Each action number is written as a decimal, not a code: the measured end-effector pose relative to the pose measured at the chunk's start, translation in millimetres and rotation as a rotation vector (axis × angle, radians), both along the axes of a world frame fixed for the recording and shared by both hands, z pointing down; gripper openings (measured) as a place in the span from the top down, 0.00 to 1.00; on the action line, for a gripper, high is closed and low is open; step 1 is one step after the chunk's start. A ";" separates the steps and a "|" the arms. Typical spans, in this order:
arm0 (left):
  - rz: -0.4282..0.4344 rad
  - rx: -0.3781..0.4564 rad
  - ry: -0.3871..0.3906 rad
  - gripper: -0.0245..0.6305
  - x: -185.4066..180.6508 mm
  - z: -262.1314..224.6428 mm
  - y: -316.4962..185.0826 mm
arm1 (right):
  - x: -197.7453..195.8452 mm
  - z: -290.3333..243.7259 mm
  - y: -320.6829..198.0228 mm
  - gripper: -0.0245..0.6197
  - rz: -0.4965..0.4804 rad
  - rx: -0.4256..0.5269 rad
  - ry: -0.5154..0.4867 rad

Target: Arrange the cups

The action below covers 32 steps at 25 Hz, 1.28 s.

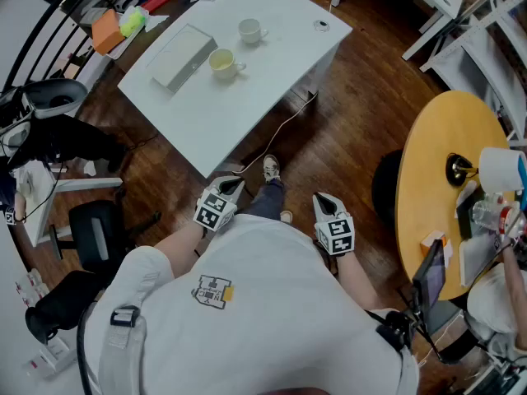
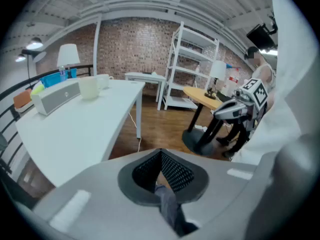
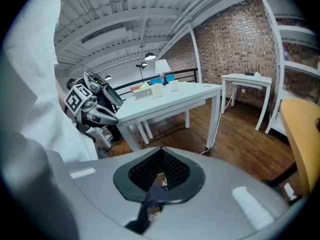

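cups: cream cup (image 1: 223, 62), white cup (image 1: 251, 30), near each other on table (image 1: 239, 113) | left gripper (image 1: 231, 187), right gripper (image 1: 324, 202): jaws together, empty, well short | handling: probably ceramic, so rigid, slick, breakable; pinch rim or handle

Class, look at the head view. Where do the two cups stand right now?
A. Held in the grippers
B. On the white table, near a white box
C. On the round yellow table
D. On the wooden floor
B: the pale yellow cup and the white cup both stand upright on the white table, close to the white box.
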State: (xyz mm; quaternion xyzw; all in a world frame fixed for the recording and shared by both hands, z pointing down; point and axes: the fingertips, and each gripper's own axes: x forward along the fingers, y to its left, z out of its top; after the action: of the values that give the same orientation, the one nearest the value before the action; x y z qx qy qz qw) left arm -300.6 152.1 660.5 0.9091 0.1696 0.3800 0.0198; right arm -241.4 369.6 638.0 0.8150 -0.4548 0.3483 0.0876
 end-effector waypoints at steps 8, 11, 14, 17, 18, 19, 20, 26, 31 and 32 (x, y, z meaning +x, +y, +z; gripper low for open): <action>-0.225 -0.079 0.203 0.96 149.4 -61.9 -84.8 | 146.2 -34.4 -88.4 0.96 -0.137 -0.054 0.087; -0.330 -0.102 0.213 0.96 183.2 -65.2 -116.8 | 190.0 -43.4 -128.4 0.96 -0.202 -0.064 0.121; -0.409 -0.102 0.229 0.96 203.3 -72.8 -136.0 | 216.7 -55.2 -164.8 0.96 -0.305 -0.063 0.148; -0.501 -0.104 0.250 0.96 226.1 -77.0 -149.3 | 244.4 -58.4 -201.6 0.96 -0.441 -0.071 0.176; -0.538 -0.103 0.253 0.96 233.1 -77.5 -151.6 | 253.4 -57.4 -212.5 0.96 -0.486 -0.071 0.176; -0.576 -0.101 0.253 0.96 240.1 -77.8 -153.1 | 262.5 -56.2 -222.9 0.96 -0.531 -0.070 0.173; -0.617 -0.096 0.250 0.96 247.7 -77.5 -154.0 | 272.0 -55.1 -232.8 0.96 -0.578 -0.069 0.172; -0.884 -0.015 0.188 0.89 288.4 -58.7 -162.6 | 316.6 -49.5 -282.5 0.96 -0.859 -0.068 0.206; -1.114 0.013 0.100 0.84 316.9 -43.4 -173.1 | 329.6 -37.5 -342.9 0.96 -1.225 -0.109 0.254; -1.140 0.026 0.089 0.82 321.8 -42.6 -176.1 | 329.5 -35.7 -355.5 0.96 -1.267 -0.111 0.270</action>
State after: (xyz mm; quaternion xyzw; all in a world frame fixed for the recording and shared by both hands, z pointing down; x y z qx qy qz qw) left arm 21.3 -24.0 617.9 0.8722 -0.3517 0.2726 0.2033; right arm 88.1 14.1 602.2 0.4198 -0.8137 0.1466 0.3744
